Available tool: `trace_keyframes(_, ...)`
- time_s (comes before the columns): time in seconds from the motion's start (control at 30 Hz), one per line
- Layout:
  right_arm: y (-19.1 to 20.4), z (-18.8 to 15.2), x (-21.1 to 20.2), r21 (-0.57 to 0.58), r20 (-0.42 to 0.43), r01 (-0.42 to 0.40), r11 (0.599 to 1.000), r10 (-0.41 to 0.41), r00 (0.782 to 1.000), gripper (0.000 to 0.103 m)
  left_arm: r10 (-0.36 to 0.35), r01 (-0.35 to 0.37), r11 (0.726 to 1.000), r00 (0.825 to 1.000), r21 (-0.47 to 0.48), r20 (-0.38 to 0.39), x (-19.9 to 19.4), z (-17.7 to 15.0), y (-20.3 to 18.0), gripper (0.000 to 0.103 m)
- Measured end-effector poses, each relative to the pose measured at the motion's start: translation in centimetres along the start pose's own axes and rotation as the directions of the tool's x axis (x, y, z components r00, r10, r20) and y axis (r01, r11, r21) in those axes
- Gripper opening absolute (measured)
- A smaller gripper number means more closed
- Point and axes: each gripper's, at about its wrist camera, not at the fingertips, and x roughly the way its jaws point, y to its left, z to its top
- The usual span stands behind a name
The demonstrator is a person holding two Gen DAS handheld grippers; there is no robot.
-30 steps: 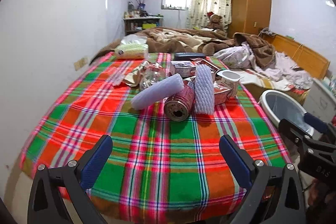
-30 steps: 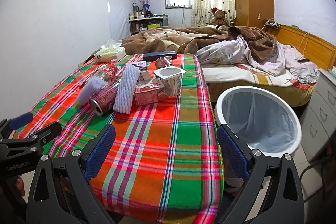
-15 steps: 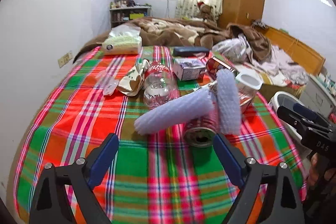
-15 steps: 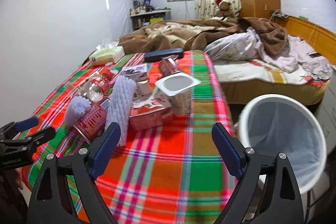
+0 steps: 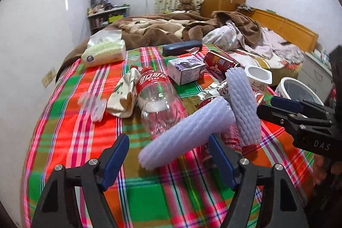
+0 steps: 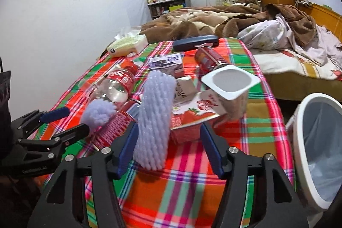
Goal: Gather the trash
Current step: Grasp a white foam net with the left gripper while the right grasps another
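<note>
Since the earlier frames we are seeing both tools brought in close to the pile: the litter that sat mid-frame is now filling the lower half of each view, and both pairs of jaws have just been closing. In the left wrist view the left gripper (image 5: 168, 160) is straddling the near end of a lilac foam net sleeve (image 5: 186, 134); its jaws are standing apart, not yet pressing on it. In the right wrist view the right gripper (image 6: 168, 150) is flanking the foot of the second foam sleeve (image 6: 155, 121) and a strawberry-printed carton (image 6: 190, 123), also released, gripping nothing.

We are judging the task as barely begun. Everything is lying on the plaid-covered bench (image 6: 192, 191): the clear bottle (image 5: 158, 99), two red cans (image 5: 220, 61), a small box (image 5: 186, 71), a white yoghurt cup (image 6: 230, 87), a crumpled wrapper (image 5: 124, 97). The white bin (image 6: 316, 153), at the right edge of the right wrist view, is showing only its liner, as far as we can see inside.

For writing, the bottle's red label is bearing white Chinese script, seemingly a cola brand; "DAS" is reading on the right tool's body in the left wrist view. The cup's and cans' printing is too small to read.
</note>
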Motion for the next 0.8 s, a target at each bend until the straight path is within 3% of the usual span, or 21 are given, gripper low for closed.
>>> trace_keyframes(0.13,0.1,0.2,0.9,0.008,-0.024,-0.011,1.0,0.011,1.0,0.058,-0.048,0.048,0.999,0.999,0.023,-0.019,1.2,0.6,0.3,0.077)
trace_keyframes(0.2,0.2,0.2,1.1,0.005,-0.034,-0.012,1.0,0.012,0.999,0.05,-0.071,0.072,0.997,0.997,0.026,-0.036,1.9,0.9,0.5,0.077)
trace_keyframes(0.37,0.6,0.3,1.2,-0.022,-0.041,0.01,1.0,-0.011,0.999,0.046,-0.11,0.112,0.993,0.992,0.023,-0.069,3.4,1.3,0.7,0.076)
trace_keyframes(0.57,0.8,0.5,1.3,-0.042,-0.047,0.004,0.999,-0.006,0.999,0.027,-0.163,0.162,0.987,0.981,-0.014,-0.109,4.7,1.2,1.0,0.055)
trace_keyframes(0.8,0.4,0.6,1.3,-0.009,-0.041,-0.014,1.0,0.014,0.999,0.021,-0.152,0.15,0.988,0.983,-0.03,-0.106,4.5,1.1,1.1,0.041)
